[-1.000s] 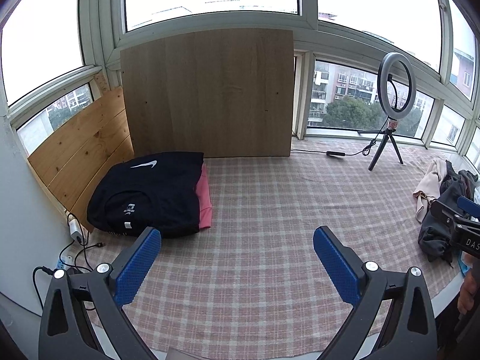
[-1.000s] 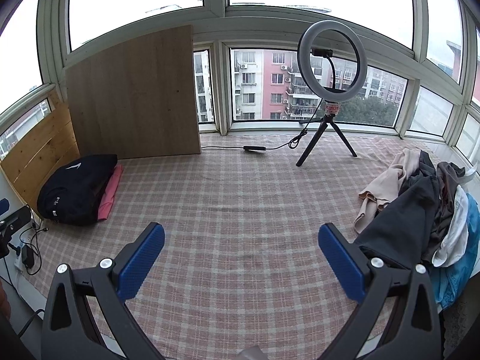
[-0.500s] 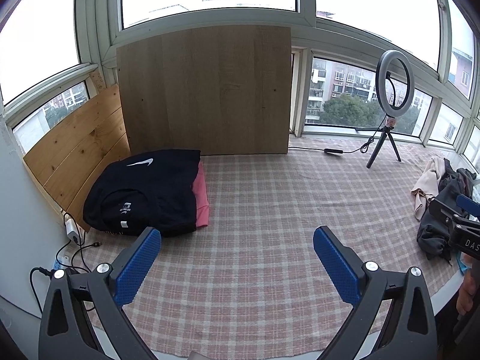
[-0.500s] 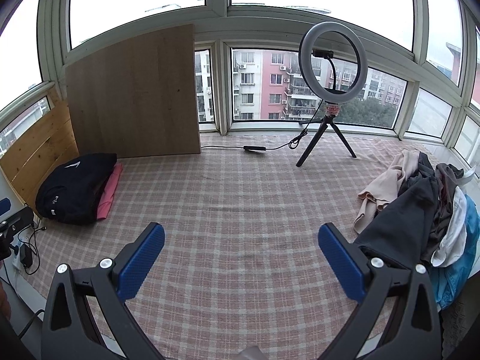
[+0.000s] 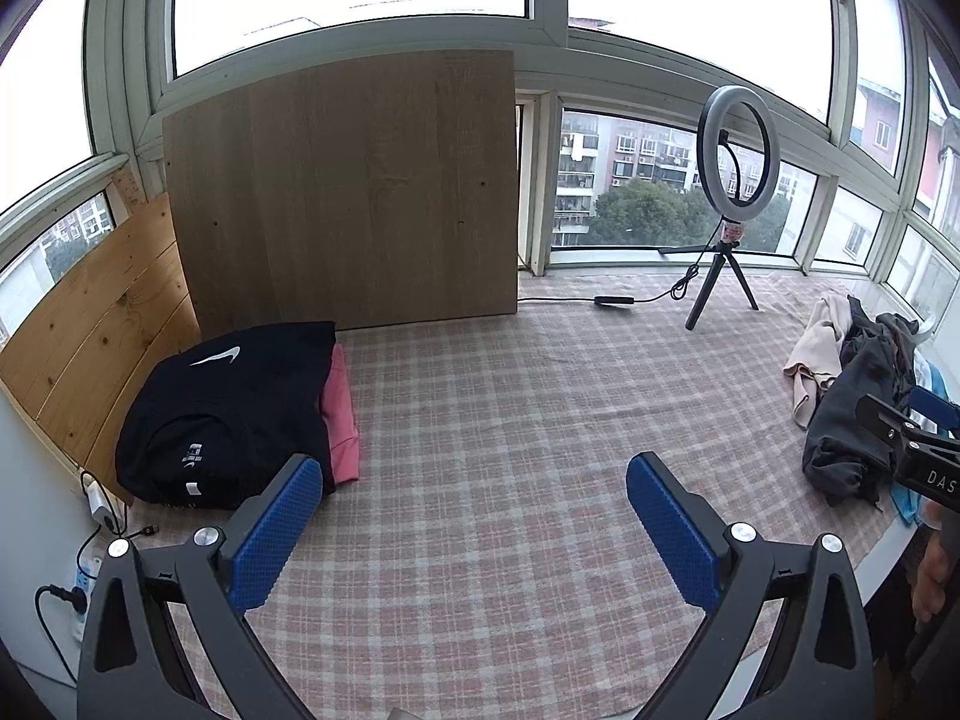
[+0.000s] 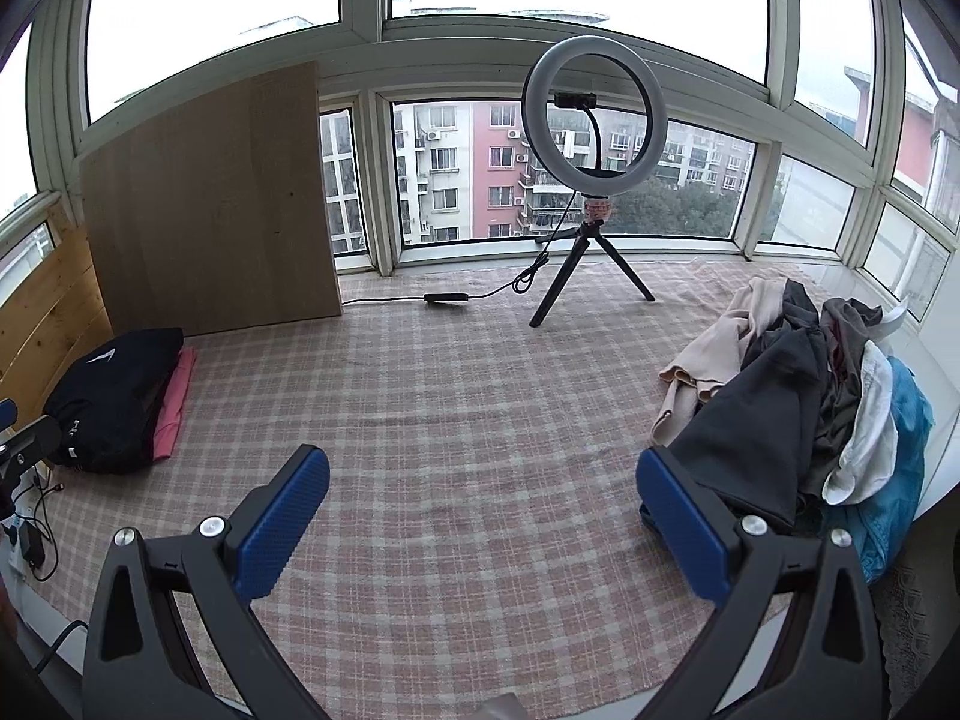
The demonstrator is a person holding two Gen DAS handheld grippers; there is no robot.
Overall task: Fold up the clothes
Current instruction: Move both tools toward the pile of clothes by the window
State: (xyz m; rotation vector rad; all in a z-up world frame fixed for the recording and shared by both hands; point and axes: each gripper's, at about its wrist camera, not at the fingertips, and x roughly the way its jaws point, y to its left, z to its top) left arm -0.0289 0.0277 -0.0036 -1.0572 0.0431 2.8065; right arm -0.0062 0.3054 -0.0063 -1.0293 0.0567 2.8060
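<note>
A heap of unfolded clothes [image 6: 804,408] lies at the right of the checked cloth [image 6: 468,432]: beige, dark grey, white and blue pieces. The same heap [image 5: 852,408] shows at the right edge of the left wrist view. A stack of folded clothes [image 5: 234,414], black on top of pink, sits at the far left; it appears as a folded stack [image 6: 120,402] in the right wrist view too. My left gripper [image 5: 474,480] is open above the cloth, holding nothing. My right gripper [image 6: 483,474] is open, its right finger [image 6: 684,528] close to the heap.
A ring light on a tripod [image 6: 591,192] stands at the back with its cable [image 6: 444,298] on the cloth. A wooden board [image 5: 354,192] leans on the windows, with planks [image 5: 90,330] at the left. A power strip and cords [image 5: 90,546] lie at the left edge.
Both views have shifted a little: the left wrist view has turned slightly right and pulled back, so the folded stack sits lower left. Both grippers stay open and empty.
</note>
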